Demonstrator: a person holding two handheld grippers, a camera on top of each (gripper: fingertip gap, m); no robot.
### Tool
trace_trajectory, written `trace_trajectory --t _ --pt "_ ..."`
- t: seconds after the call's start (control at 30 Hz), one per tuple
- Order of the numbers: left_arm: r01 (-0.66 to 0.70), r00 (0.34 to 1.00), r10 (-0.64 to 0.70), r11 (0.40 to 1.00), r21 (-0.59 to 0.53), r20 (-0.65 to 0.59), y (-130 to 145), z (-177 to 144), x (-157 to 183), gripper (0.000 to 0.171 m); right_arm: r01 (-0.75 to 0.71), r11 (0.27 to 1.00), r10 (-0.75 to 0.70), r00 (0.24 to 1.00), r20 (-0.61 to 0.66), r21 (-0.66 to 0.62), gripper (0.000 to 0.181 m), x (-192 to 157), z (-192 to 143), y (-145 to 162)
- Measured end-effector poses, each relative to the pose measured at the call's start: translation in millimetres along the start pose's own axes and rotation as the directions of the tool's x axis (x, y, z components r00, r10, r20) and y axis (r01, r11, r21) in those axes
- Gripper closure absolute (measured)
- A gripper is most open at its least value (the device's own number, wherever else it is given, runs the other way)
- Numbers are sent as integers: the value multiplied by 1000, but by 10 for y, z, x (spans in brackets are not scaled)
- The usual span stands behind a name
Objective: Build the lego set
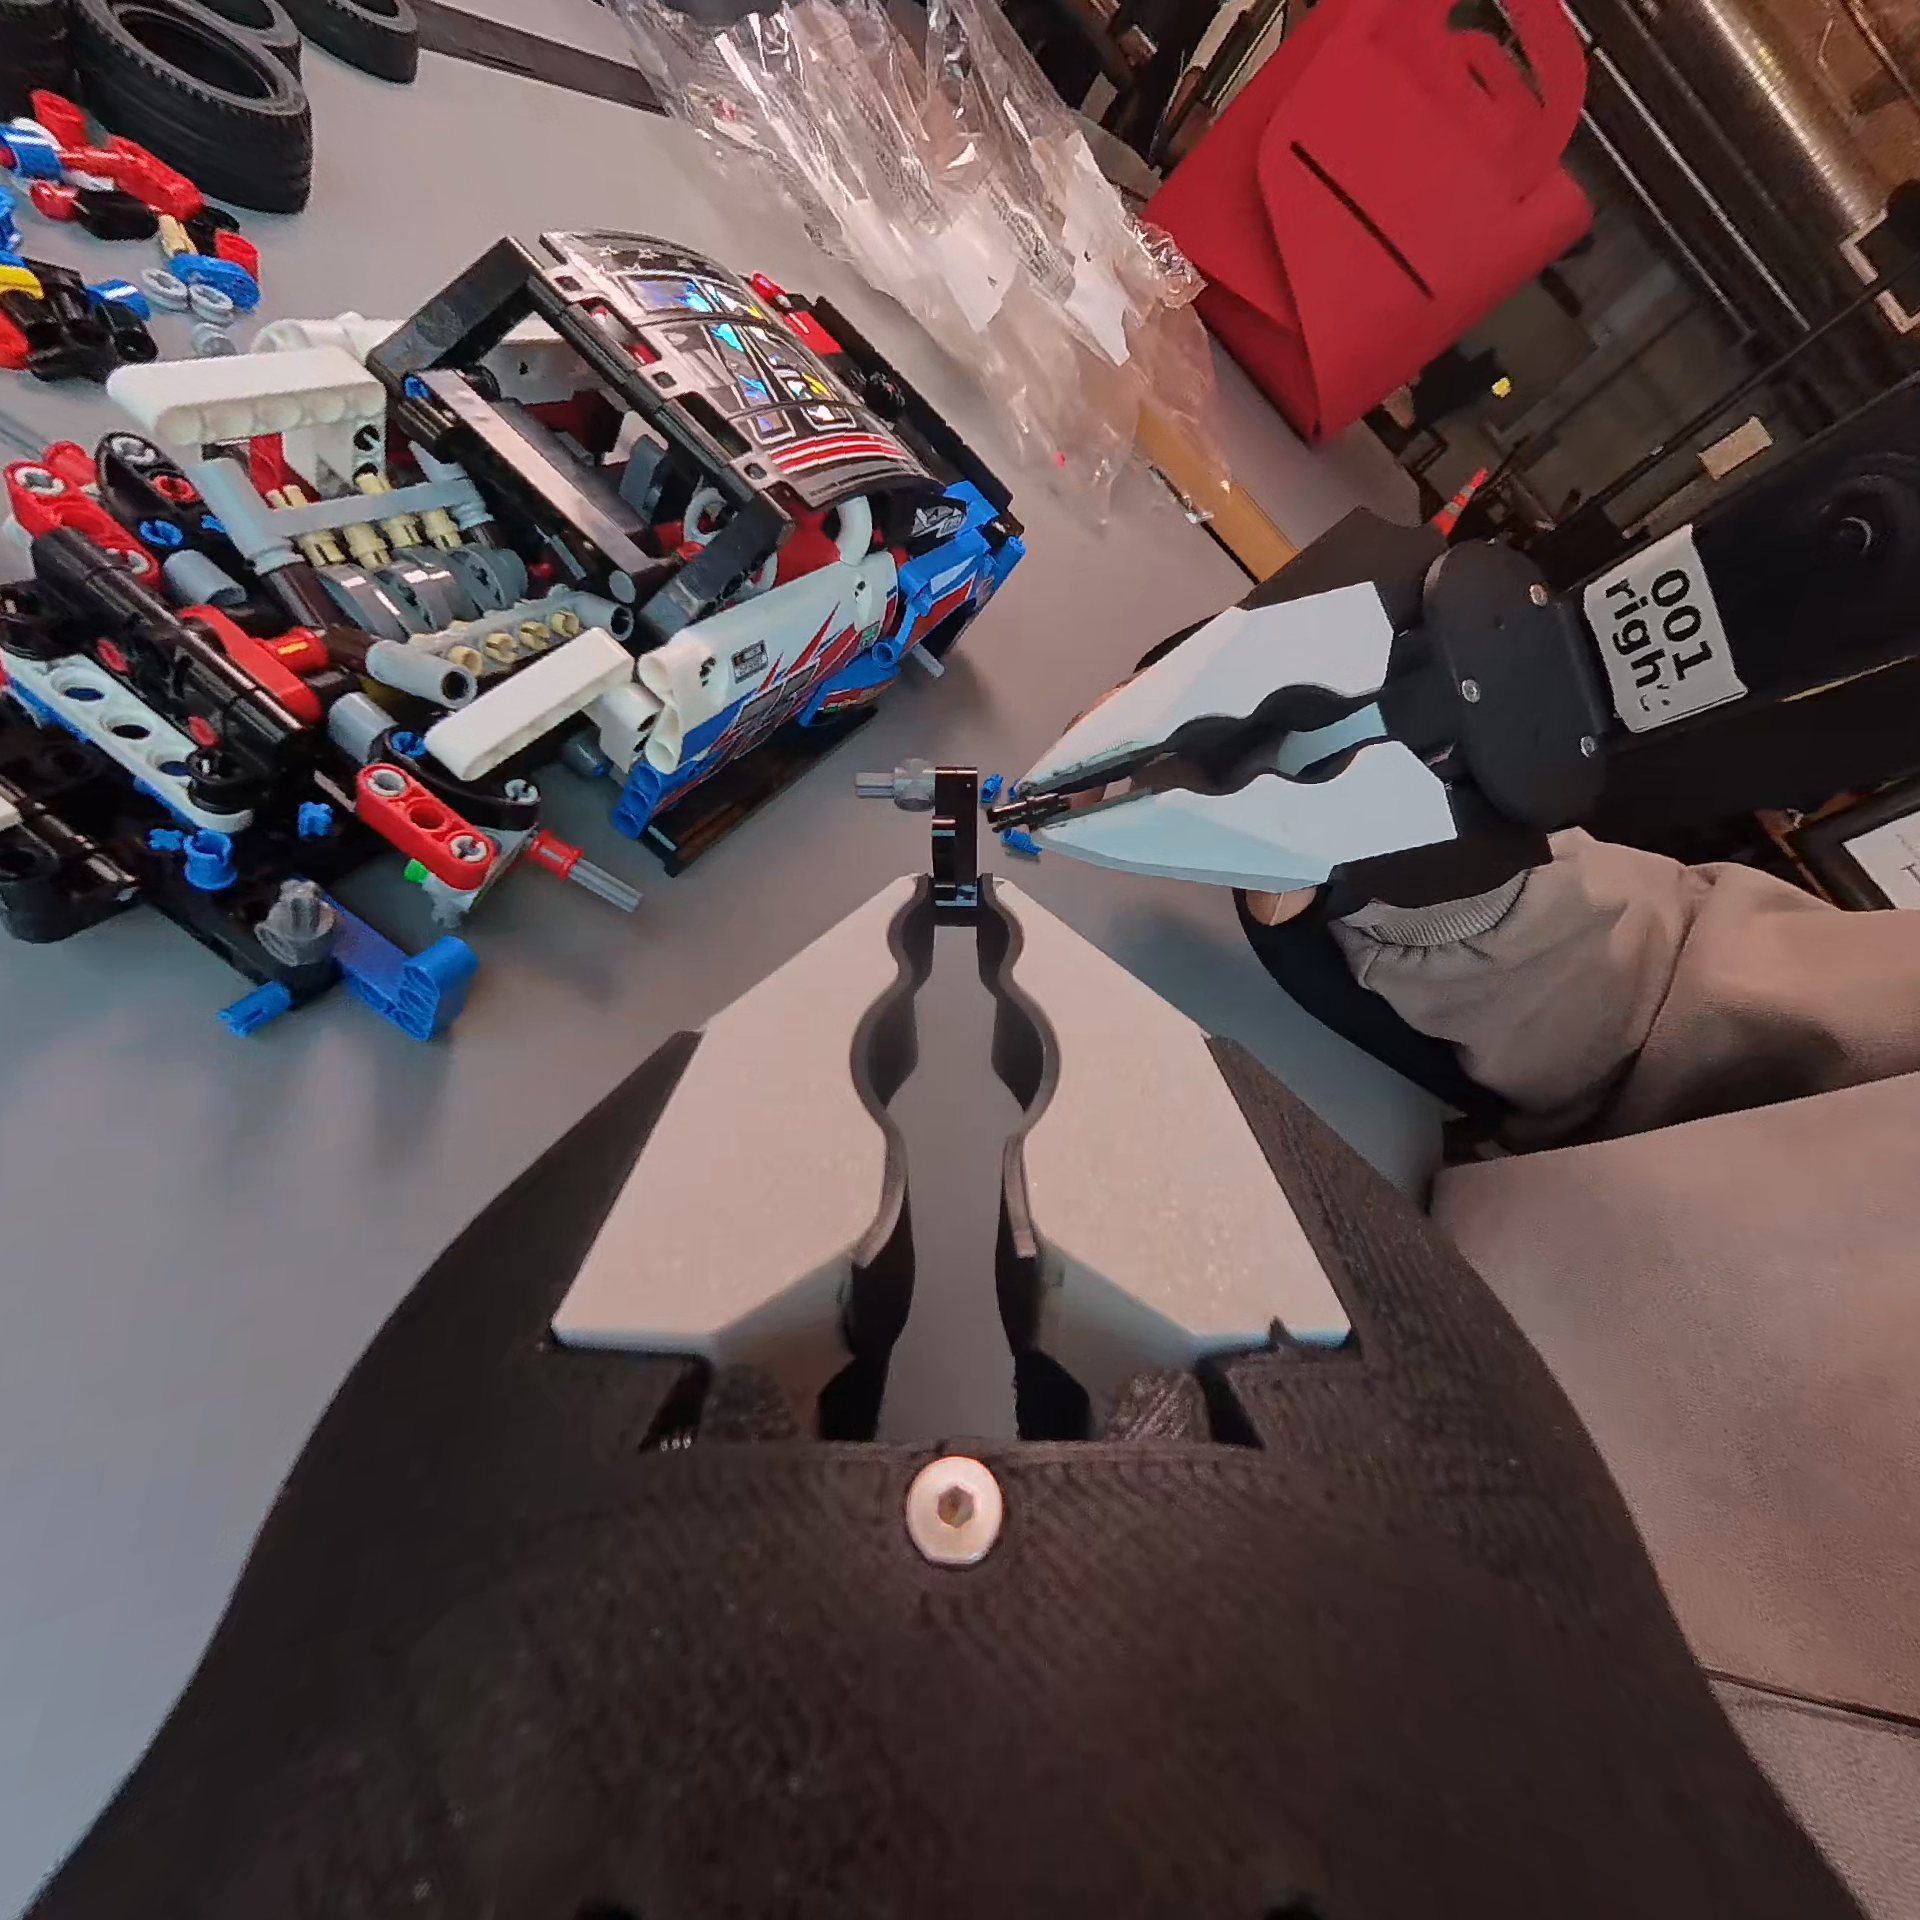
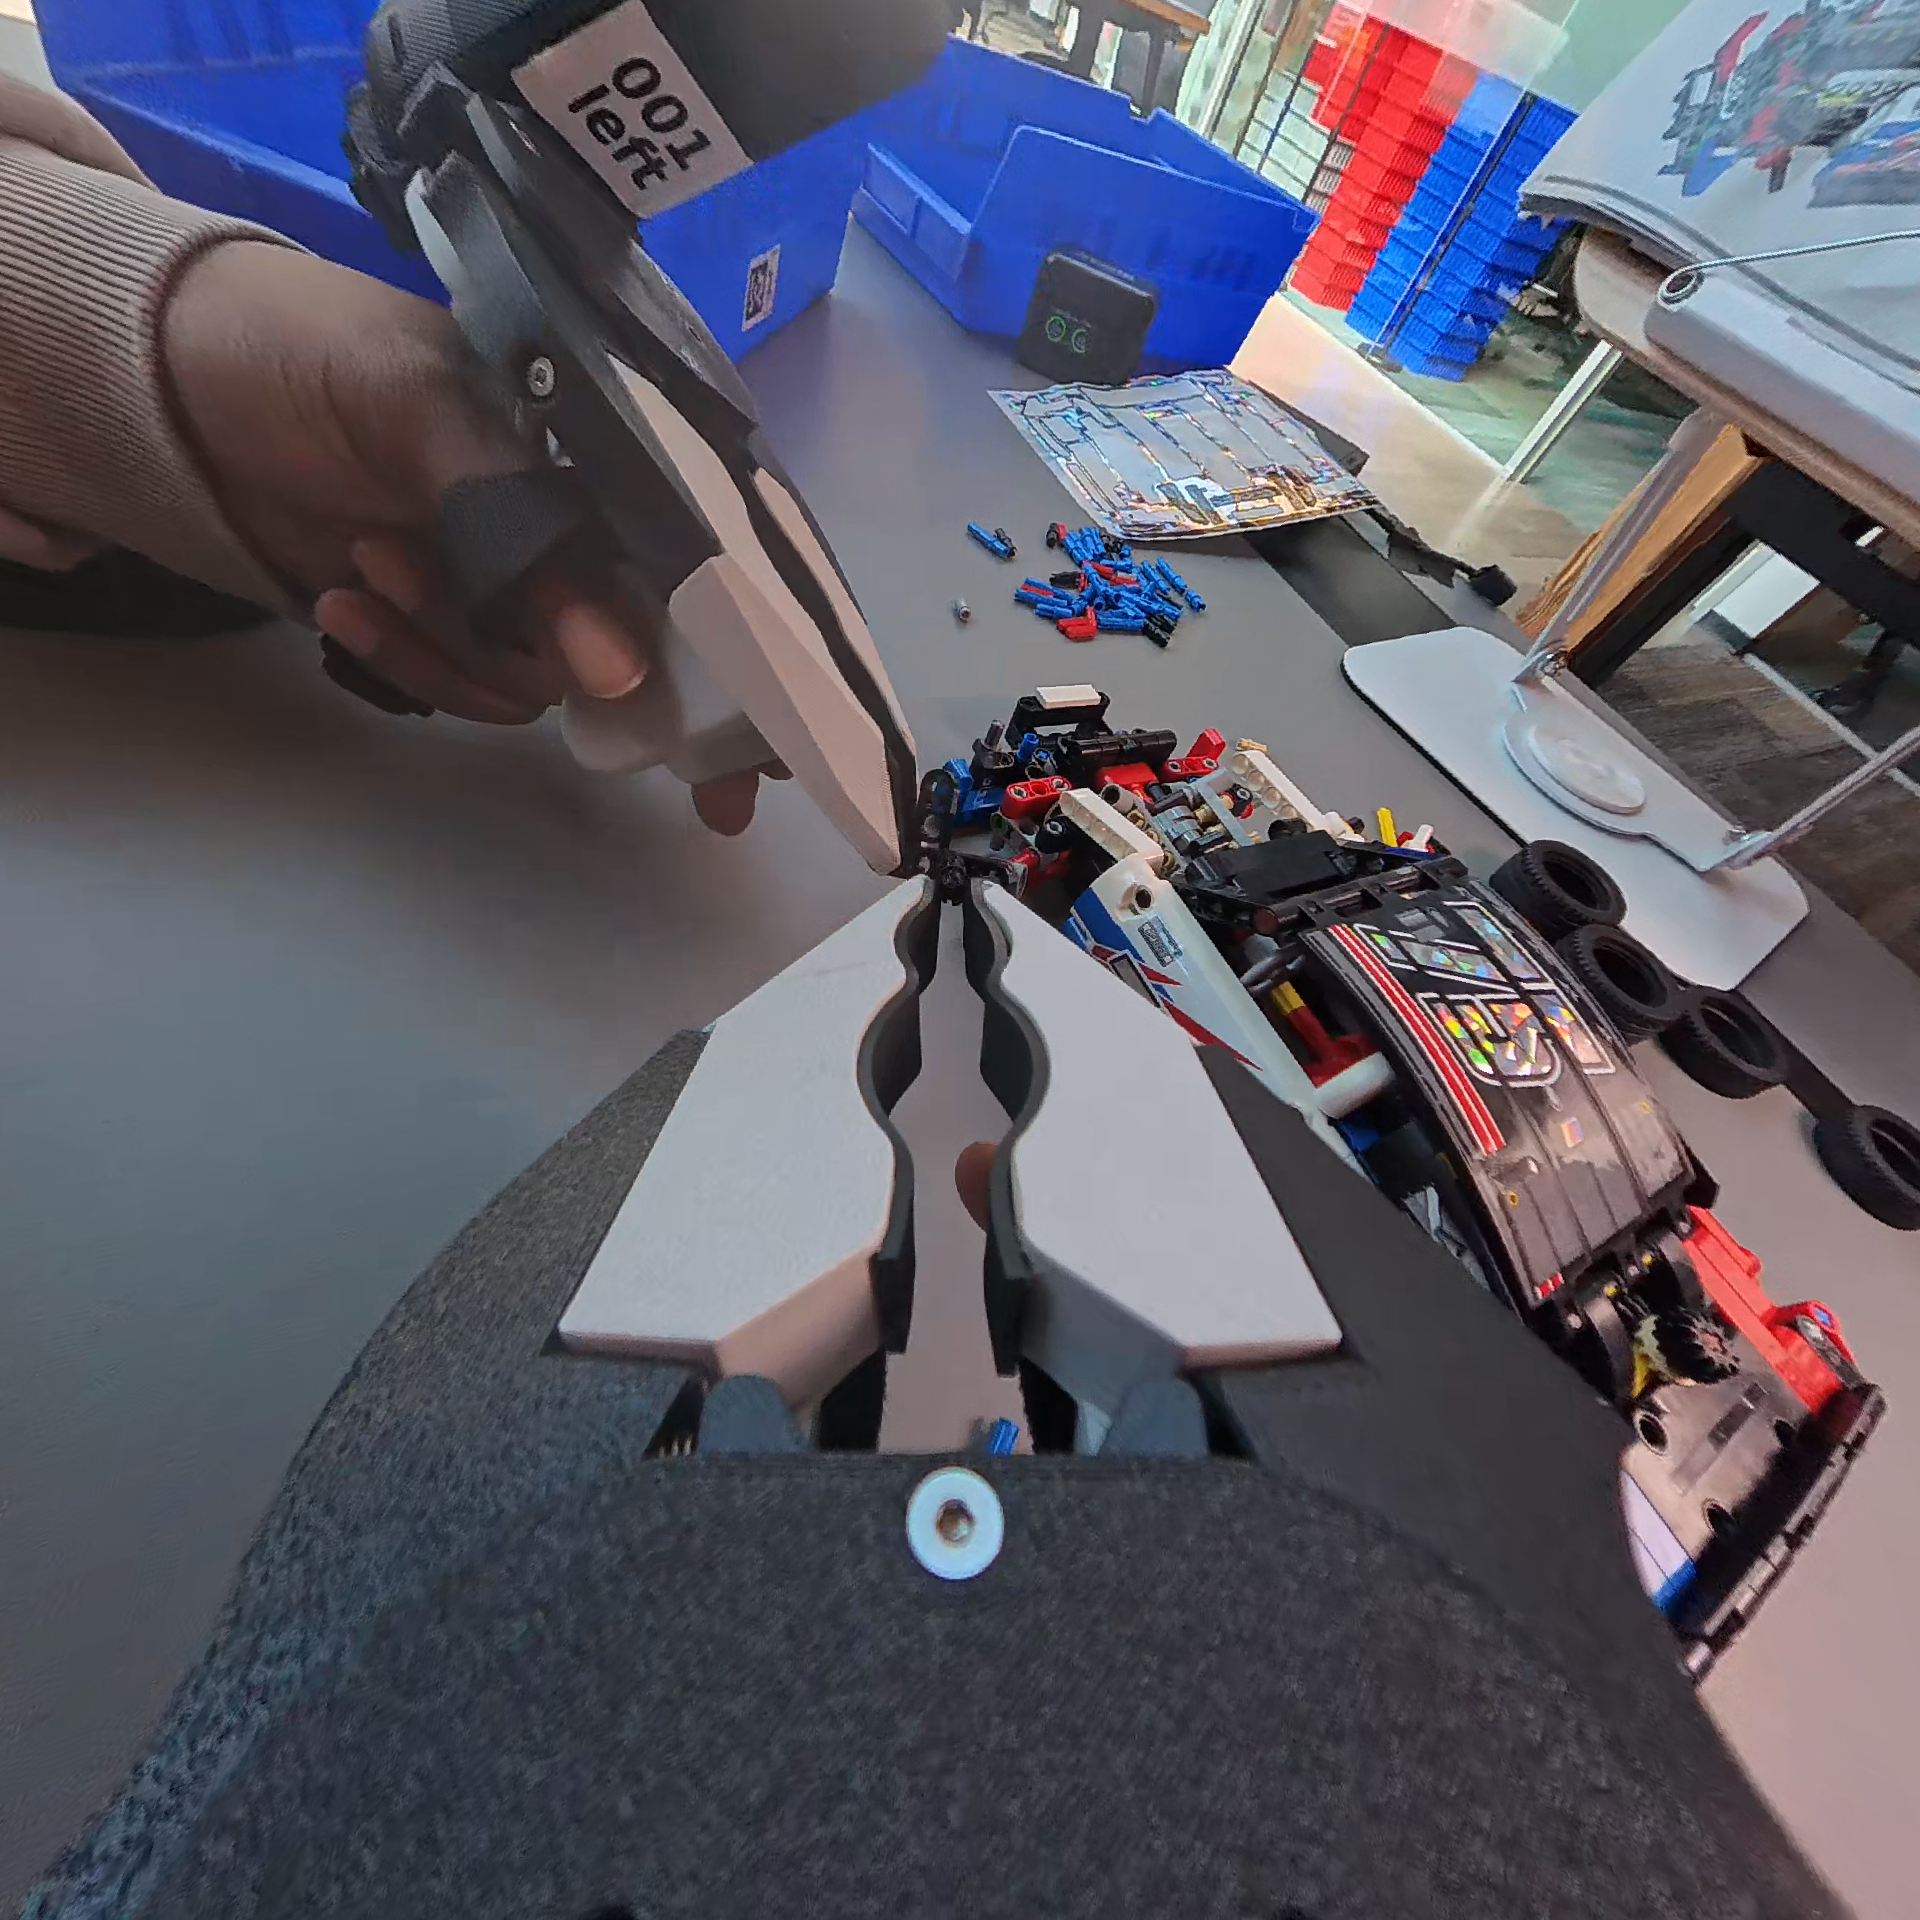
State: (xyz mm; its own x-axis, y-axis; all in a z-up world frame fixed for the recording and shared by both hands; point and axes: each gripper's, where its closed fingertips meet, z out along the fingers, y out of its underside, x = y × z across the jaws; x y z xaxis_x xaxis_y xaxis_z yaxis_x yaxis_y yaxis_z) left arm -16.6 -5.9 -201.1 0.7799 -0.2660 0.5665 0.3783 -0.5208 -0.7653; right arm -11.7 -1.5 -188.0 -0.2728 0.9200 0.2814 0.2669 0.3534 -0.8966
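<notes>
The left gripper [image 1: 954, 883] is pinching a small black lego piece [image 1: 954, 831] at the very tips, its jaws nearly closed on the piece's lower end so that the piece is standing upright above the grey worktop [image 1: 260, 1195]. The right gripper [image 1: 1023, 816] is coming in from the right, its jaws closed down on a thin black pin [image 1: 1023, 808] that is pointing at the side of the black piece, with small blue pins showing just beside the tip. In the right wrist view the two gripper tips are meeting just in front of the half-built lego car [image 2: 1403, 1039], and the held parts there are too small and dark to separate. The car is lying on the worktop to the left of the grippers in the left wrist view, its black stickered roof [image 1: 748, 364] facing up. Loose red, blue and black parts [image 1: 114, 239] and black tyres [image 1: 197, 104] are sitting beyond it, and a heap of blue pins [image 2: 1112, 587] is lying near a sticker sheet [image 2: 1184, 457]. Crumpled clear plastic bags [image 1: 935, 208] are resting at the worktop's far edge.
</notes>
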Motion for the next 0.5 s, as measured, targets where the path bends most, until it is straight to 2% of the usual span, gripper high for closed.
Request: trace_trajectory --t 0.17,0.27,0.37,0.5 --pt "-42 998 41 999 25 44 -35 -13 -1 165 -43 999 43 999 -17 -11 179 3 40 16" --pt "-125 987 122 992 24 103 -51 -18 -10 165 -72 997 72 997 -41 -8 179 17 49 1" --pt "-192 969 182 980 46 170 -105 -25 -21 165 -122 993 121 988 -94 1 179 58 58 -20" --pt "-240 951 217 967 83 220 -187 -34 -7 165 -109 994 112 977 -179 31 180 115 51 -90"
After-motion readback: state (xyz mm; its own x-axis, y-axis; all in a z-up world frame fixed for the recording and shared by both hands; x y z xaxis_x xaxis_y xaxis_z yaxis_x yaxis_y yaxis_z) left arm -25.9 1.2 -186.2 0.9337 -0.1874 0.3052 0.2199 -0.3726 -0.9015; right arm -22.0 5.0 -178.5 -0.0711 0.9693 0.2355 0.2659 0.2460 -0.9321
